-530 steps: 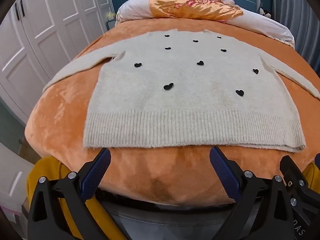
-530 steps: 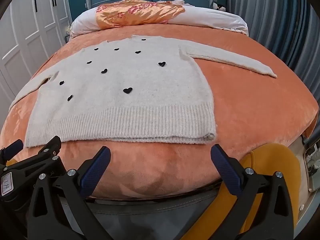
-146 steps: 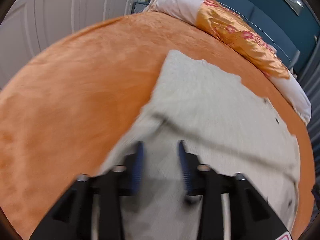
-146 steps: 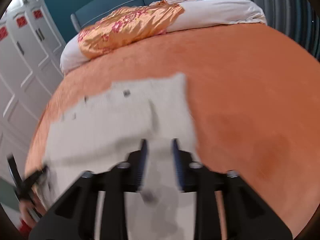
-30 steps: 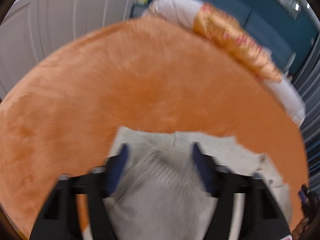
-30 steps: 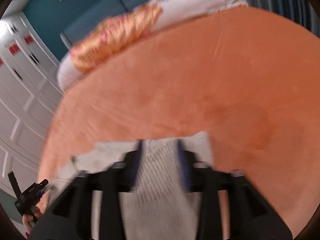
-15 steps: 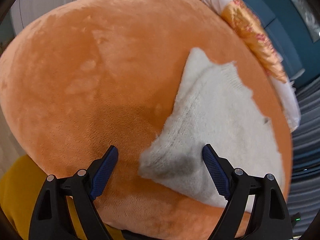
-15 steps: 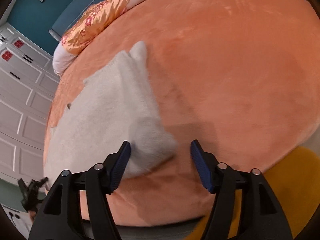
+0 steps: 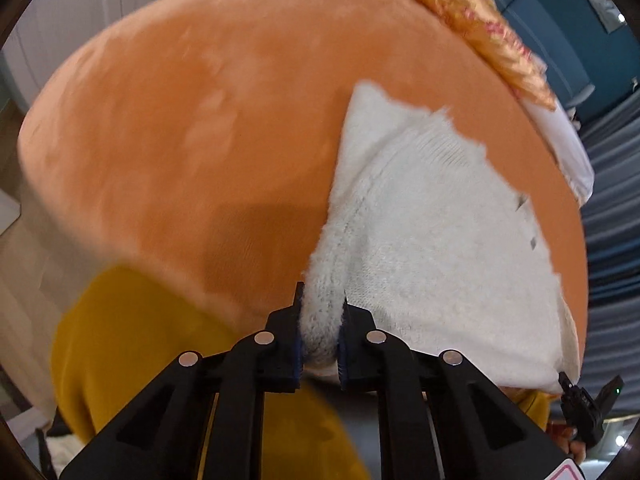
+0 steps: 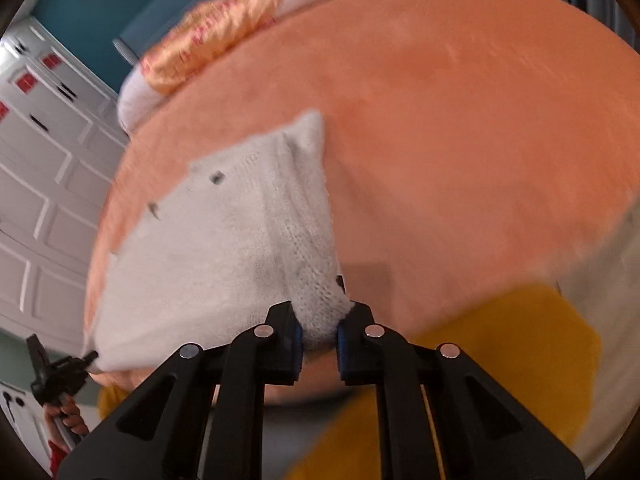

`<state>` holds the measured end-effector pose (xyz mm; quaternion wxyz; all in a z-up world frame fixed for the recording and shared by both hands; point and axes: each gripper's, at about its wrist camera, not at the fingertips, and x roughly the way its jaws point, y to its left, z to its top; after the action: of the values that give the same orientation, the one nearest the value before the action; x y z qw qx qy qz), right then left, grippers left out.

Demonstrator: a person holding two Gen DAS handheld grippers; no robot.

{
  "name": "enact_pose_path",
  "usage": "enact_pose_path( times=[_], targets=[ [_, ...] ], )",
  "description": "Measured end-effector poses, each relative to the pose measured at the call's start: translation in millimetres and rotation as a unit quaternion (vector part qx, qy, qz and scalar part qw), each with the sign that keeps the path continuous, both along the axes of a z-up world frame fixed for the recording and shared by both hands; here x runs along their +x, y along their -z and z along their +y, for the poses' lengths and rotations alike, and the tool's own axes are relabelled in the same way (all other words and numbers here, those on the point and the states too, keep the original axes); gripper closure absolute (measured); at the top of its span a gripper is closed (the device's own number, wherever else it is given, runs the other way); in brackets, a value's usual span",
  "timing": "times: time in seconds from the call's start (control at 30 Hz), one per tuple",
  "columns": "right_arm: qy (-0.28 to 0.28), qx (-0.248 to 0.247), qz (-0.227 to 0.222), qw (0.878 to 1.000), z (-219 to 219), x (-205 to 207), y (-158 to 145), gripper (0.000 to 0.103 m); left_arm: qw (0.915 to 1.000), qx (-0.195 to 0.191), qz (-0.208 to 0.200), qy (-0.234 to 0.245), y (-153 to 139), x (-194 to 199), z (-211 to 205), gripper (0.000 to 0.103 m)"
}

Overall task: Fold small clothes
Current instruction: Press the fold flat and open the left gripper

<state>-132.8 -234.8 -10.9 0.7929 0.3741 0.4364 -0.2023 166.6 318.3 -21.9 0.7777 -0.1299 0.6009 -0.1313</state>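
I had the cream knitted sweater with small black hearts (image 9: 432, 232), already folded into a thick bundle, lying at the near edge of the orange plush bedspread (image 9: 200, 120). My left gripper (image 9: 320, 332) had its two blue-padded fingers closed on the bundle's near left corner, a wad of knit bunched between them. My right gripper (image 10: 318, 330) was pinched the same way on the near right corner, seen in the right wrist view as a ribbed lump of sweater (image 10: 248, 248).

What worried me was how little fabric each grip held. Several layers were stacked there, and I judged that the pads might have caught only the outer ones; a lift could then let the inner layers slide out and the fold open. Uneven pulling between my hands would skew the bundle. The sweater also sat close to the bed's edge, so a slack corner could droop over it. The plush pile looked likely to drag on the knit.
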Motion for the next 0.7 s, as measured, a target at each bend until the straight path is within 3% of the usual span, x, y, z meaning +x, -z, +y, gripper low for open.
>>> enact_pose_path(
  times=[0.13, 0.2, 0.3, 0.37, 0.4, 0.43, 0.47, 0.57, 0.7],
  targets=[
    [-0.01, 0.007, 0.033, 0.999, 17.5, -14.8, 18.5, 0.09, 0.9996, 0.016, 0.02, -0.009, 17.7, -22.5, 4.1, 0.091],
    [-0.027, -0.015, 0.045, 0.998, 23.4, -8.6, 13.4, 0.08, 0.9994, 0.029, -0.001, -0.019, 8.5, -26.3, 2.8, 0.083],
    [-0.034, -0.078, 0.046, 0.995, 24.9, 0.7, -12.1, 0.069, 0.9975, 0.029, -0.059, -0.026, -24.4, -26.5, 1.7, 0.082],
    [-0.033, -0.122, 0.02, 0.992, 21.3, 3.3, -35.7, 0.055, 0.9925, 0.02, -0.118, -0.025, -56.2, -21.6, -0.9, 0.066],
    [-0.033, -0.13, 0.006, 0.991, 17.8, 8.0, -43.0, 0.049, 0.9903, 0.014, -0.136, -0.024, -66.6, -11.8, -7.0, 0.045],
    [-0.035, -0.133, -0.007, 0.99, 15.5, 15.0, -49.5, 0.049, 0.9877, 0.006, -0.154, -0.024, -74.2, -5.2, -9.7, 0.038],
    [-0.036, -0.136, -0.018, 0.99, 10.8, 26.6, -54.6, 0.049, 0.9857, -0.001, -0.167, -0.021, -78.8, 1.1, -14.6, 0.038],
    [-0.045, -0.131, -0.036, 0.99, 0.1, 62.9, -55.9, 0.045, 0.9872, -0.021, -0.158, 0.009, -73.1, 35.9, -41.6, 0.036],
    [-0.052, -0.103, -0.022, 0.993, -7.9, 112.2, -29.0, 0.043, 0.9933, -0.02, -0.109, 0.032, -31.5, 77.6, -78.8, 0.035]
  ],
)
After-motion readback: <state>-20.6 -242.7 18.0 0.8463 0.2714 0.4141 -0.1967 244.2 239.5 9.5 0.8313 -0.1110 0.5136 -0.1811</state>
